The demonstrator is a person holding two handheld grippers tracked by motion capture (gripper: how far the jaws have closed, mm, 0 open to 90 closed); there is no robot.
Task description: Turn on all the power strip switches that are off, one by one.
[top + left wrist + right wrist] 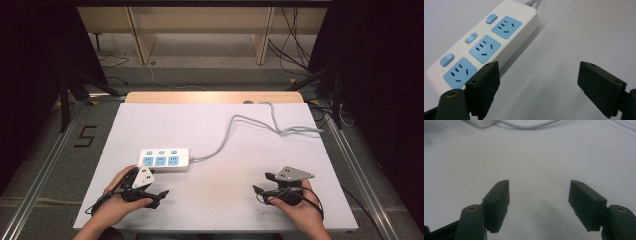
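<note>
My left gripper [159, 196] is spread wide just beside the white power strip [164, 159] lying on the table [220, 135]; my right gripper [264, 183] is spread too, well apart from it

The light comes from above and my white table [225, 130] looks bright, but the room around it is dark. My right gripper [539, 202] view is dim and a bit blurry. My black jaws drop soft shadows. The pictures look grainy.
</note>
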